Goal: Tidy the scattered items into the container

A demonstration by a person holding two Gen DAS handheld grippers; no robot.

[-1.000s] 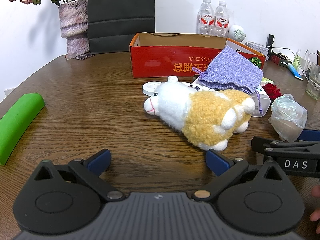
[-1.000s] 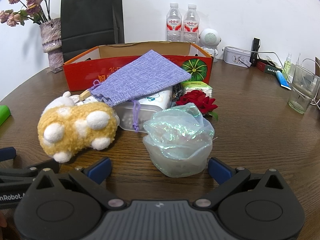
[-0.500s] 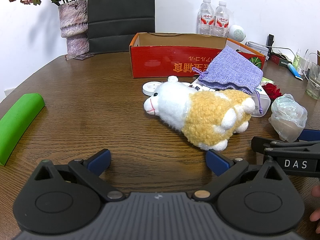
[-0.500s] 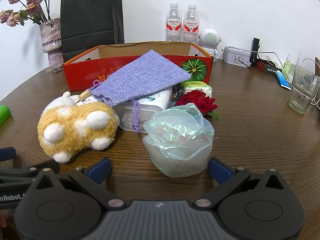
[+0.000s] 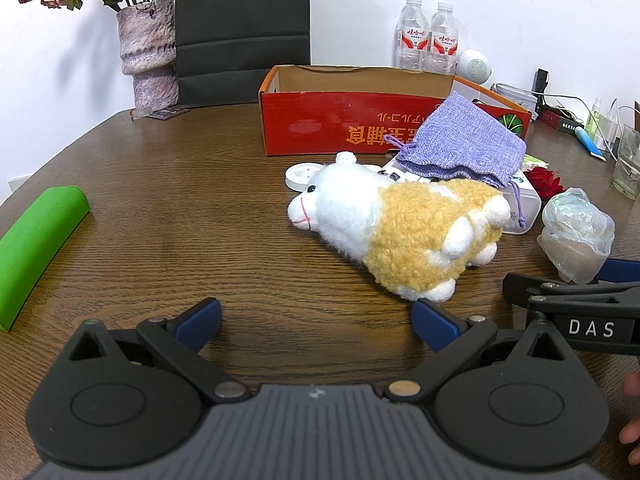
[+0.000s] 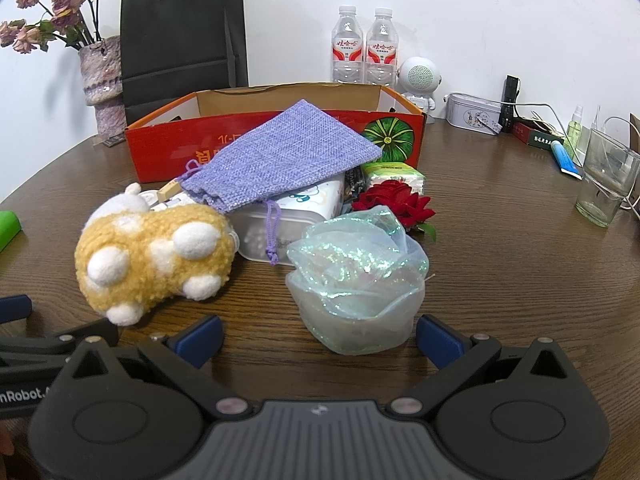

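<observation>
Red cardboard box (image 6: 276, 148) sits open-topped at the far side of the clutter; purple pouch (image 6: 280, 156) leans on its front wall, draped over a white tub (image 6: 296, 212). Iridescent organza bag (image 6: 356, 276) lies just ahead of the right gripper (image 6: 318, 334), fingers spread wide, holding nothing. Plush sheep (image 5: 400, 232) lies on its side ahead-right of the left gripper (image 5: 316, 318), likewise spread and empty.

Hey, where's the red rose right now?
In the right wrist view the red rose lies on the table right of centre, just behind the shiny organza bag, in front of the green tissue pack, near the red box.
</observation>
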